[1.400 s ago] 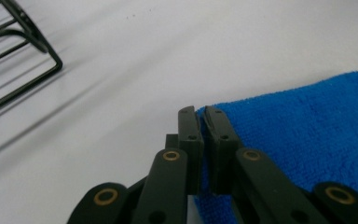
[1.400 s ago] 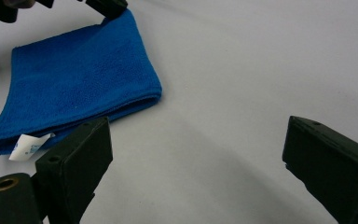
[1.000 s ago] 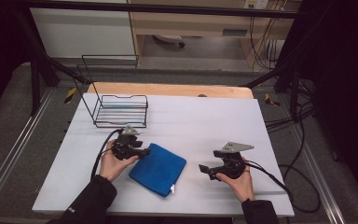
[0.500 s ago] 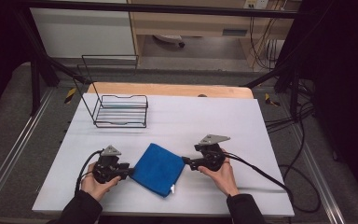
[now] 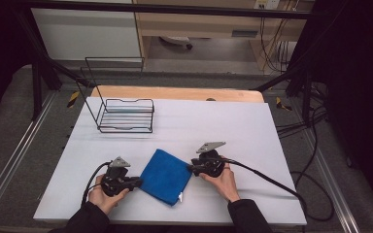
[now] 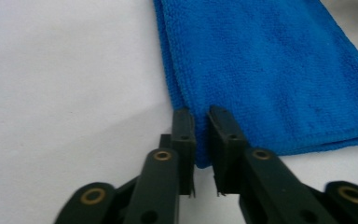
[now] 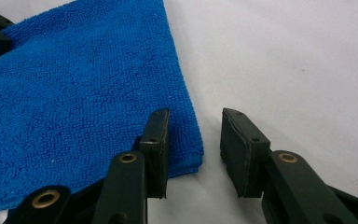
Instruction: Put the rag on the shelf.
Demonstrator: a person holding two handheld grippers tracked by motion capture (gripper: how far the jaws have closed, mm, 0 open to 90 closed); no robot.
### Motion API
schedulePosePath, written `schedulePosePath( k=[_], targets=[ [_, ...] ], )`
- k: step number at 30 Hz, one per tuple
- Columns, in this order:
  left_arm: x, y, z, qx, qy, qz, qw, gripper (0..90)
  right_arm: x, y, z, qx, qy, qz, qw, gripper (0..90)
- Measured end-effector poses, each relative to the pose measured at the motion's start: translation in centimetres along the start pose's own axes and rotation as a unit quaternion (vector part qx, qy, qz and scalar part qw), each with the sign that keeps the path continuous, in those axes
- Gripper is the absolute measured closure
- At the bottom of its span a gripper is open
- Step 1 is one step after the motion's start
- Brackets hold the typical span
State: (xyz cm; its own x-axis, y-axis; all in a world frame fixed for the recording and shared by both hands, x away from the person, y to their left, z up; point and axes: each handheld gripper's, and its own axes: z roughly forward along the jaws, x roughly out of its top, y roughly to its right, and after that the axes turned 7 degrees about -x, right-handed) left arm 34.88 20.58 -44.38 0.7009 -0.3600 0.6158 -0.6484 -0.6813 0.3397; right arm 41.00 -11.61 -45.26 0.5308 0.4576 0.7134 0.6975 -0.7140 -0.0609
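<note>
- Between my two grippers lies the folded blue cloth (image 5: 165, 175); both have dropped toward me since a second ago, the left gripper (image 5: 135, 183) from the cloth's far-left corner down to its near-left one.
- Left jaws are nearly pressed together, a thin gap straddling the cloth's corner (image 6: 200, 140); I can't tell if they pinch yet.
- Right gripper (image 5: 192, 168) is spread, one jaw over the right corner, the other on bare table (image 5: 213, 121).
- Looks like I'm setting up a two-corner grab.
- Far beyond the left gripper, the wire rack (image 5: 125, 116) stands untouched.
</note>
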Motion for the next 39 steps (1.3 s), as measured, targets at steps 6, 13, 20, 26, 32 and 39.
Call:
schedulePosePath(
  k=[6,13,20,26,32,39],
  targets=[
    [0.2,0.1,-0.1,0.0,-0.004,-0.003,1.0,86.9,0.0,-0.1,0.0,0.02,-0.008,0.015,0.9996,79.2],
    [1.1,0.1,-1.5,-0.01,0.004,-0.003,0.9999,87.7,0.3,-0.4,-1.0,0.024,-0.008,0.03,0.9992,86.3],
    [3.3,-0.7,-2.7,0.01,-0.01,0.008,0.9999,87.7,0.3,-1.3,-2.4,0.027,0.006,0.065,0.9975,86.6],
    [5.6,-2.4,-1.6,0.028,-0.04,0.017,0.9987,87.6,-0.2,-2.9,-2.7,0.002,0.013,0.116,0.9932,86.6],
    [6.9,-3.5,1.8,0.031,-0.038,0.027,0.9984,86.8,-1.2,-4.4,-3.5,-0.044,0.02,0.14,0.989,86.5],
    [5.6,-3.3,-0.2,0.038,0.034,0.026,0.9983,60.4,-1.8,-3.9,-2.6,-0.066,0.008,0.11,0.9918,61.1]
  ],
)
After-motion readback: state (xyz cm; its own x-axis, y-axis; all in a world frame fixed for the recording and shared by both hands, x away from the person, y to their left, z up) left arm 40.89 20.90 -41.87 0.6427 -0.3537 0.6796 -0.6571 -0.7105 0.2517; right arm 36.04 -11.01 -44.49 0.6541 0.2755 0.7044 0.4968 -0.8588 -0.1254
